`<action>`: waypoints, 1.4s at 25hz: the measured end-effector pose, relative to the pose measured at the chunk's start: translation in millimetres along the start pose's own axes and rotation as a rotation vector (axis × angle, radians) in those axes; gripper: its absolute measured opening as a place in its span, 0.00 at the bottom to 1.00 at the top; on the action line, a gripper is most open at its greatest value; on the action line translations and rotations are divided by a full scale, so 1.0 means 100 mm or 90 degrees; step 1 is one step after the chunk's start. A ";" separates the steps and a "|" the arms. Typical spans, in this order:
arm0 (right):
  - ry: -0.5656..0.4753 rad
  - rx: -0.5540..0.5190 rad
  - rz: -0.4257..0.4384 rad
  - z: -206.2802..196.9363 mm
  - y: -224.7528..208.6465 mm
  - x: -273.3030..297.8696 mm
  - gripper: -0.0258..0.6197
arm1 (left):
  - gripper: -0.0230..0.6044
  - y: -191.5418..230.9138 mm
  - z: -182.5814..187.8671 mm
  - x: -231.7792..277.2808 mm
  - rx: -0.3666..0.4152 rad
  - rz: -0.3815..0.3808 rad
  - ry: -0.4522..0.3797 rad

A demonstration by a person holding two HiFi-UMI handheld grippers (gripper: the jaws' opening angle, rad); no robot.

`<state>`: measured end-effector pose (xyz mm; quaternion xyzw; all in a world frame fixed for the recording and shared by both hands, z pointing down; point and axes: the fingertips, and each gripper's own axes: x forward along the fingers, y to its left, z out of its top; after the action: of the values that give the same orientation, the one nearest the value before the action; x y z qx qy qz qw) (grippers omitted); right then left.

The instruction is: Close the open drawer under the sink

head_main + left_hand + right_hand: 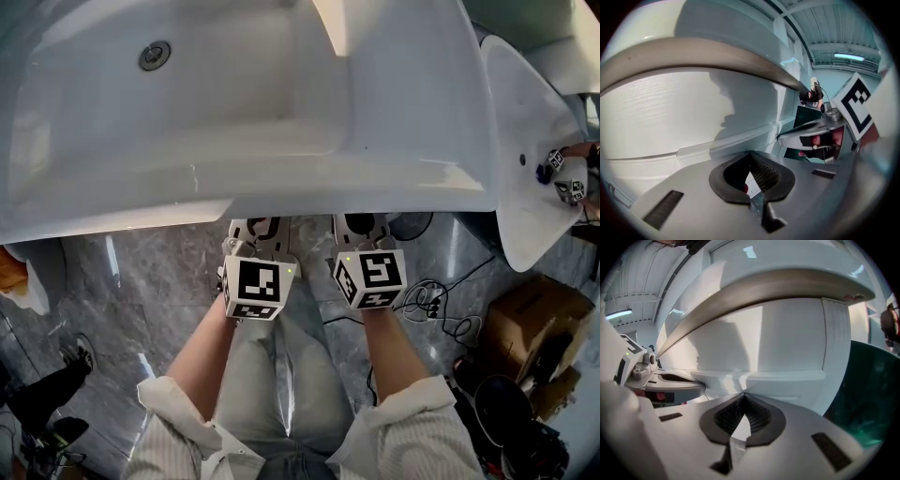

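Seen from above in the head view, the white sink [403,178] overhangs both grippers. Under its front rim, my left gripper [262,225] and right gripper [361,225] point forward side by side, their tips hidden by the rim. The left gripper view shows the white drawer front [670,117] filling the frame below the sink's rim, with my left gripper [750,153] shut and empty right at the ledge [726,143] along the drawer. In the right gripper view the drawer front [787,338] is just as close, and my right gripper [743,394] is shut and empty at its ledge [764,377].
A second white basin [525,141] stands at the right, with another marker cube [567,183] at its far edge. On the grey marble floor lie a cardboard box [530,323], black cables [436,305] and a dark shoe [37,394]. My legs are below the grippers.
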<state>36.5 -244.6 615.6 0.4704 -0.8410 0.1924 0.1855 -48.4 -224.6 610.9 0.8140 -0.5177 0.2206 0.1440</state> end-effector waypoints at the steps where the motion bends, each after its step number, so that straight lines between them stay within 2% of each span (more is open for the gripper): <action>1: -0.001 -0.001 0.000 0.00 0.01 0.00 0.05 | 0.06 -0.02 0.00 0.00 0.005 -0.003 -0.001; 5: 0.000 -0.002 -0.003 -0.01 -0.03 0.04 0.05 | 0.06 -0.07 0.05 0.07 0.024 -0.008 -0.007; 14: 0.027 0.013 -0.016 -0.13 -0.06 -0.08 0.05 | 0.06 -0.13 0.13 0.02 -0.015 0.001 -0.018; 23: 0.038 0.026 -0.006 -0.15 0.12 -0.43 0.06 | 0.06 -0.17 0.11 -0.39 -0.033 -0.004 0.003; 28: 0.021 0.014 0.018 0.10 0.31 -0.68 0.06 | 0.06 -0.22 0.27 -0.68 -0.054 0.000 -0.005; 32: -0.007 -0.006 0.028 0.46 0.36 -0.83 0.05 | 0.06 -0.27 0.65 -0.80 -0.075 -0.011 -0.044; 35: -0.026 -0.018 0.028 0.77 0.41 -0.90 0.05 | 0.06 -0.25 0.94 -0.87 -0.068 -0.015 -0.068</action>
<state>35.6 -198.3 499.1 0.4528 -0.8575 0.1748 0.1707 -37.6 -190.0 485.5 0.8215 -0.5263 0.1473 0.1623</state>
